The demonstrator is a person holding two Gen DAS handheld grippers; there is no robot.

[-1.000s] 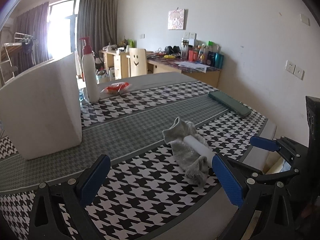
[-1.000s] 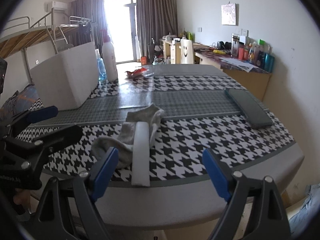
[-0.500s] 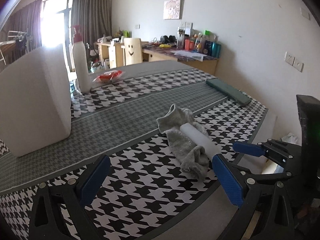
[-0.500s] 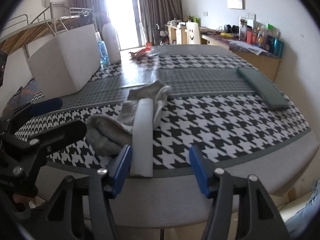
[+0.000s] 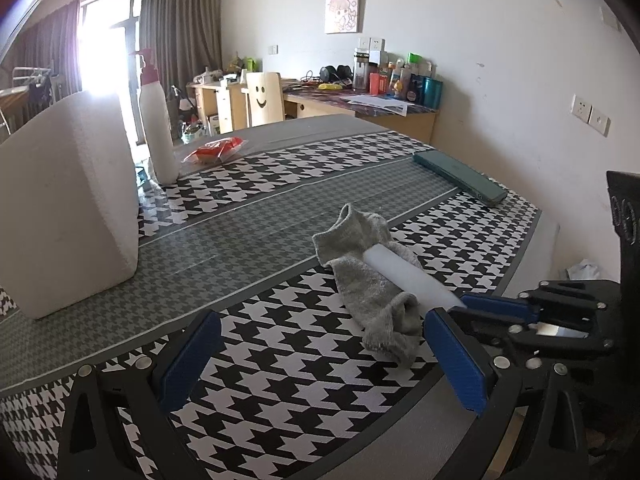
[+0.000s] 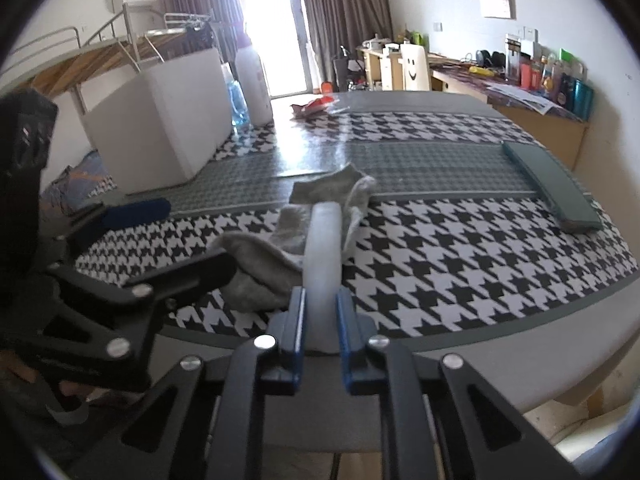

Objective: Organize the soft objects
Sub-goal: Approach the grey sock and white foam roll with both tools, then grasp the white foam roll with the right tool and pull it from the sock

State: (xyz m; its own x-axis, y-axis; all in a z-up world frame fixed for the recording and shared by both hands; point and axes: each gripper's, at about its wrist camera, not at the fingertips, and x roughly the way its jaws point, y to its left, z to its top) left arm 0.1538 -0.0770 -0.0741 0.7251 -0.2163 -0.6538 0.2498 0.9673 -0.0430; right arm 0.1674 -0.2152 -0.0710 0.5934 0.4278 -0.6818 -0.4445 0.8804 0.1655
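A grey sock (image 5: 368, 276) lies crumpled on the houndstooth table near its front edge, with a white foam strip (image 5: 408, 276) lying across it. My right gripper (image 6: 320, 316) is shut on the near end of the white strip (image 6: 323, 248), beside the sock (image 6: 264, 264). It shows in the left wrist view (image 5: 496, 308) at the strip's end. My left gripper (image 5: 320, 360) is open and empty, low over the table just left of the sock.
A white box (image 5: 60, 208) stands at the left, with a white pump bottle (image 5: 158, 136) and a red packet (image 5: 214, 150) behind it. A dark green flat case (image 5: 460, 176) lies at the right. The table edge (image 6: 520, 344) is close.
My right gripper has moved forward and closed its jaws on the near end of the white strip. My left gripper has stayed open, drifting slightly closer to the sock.
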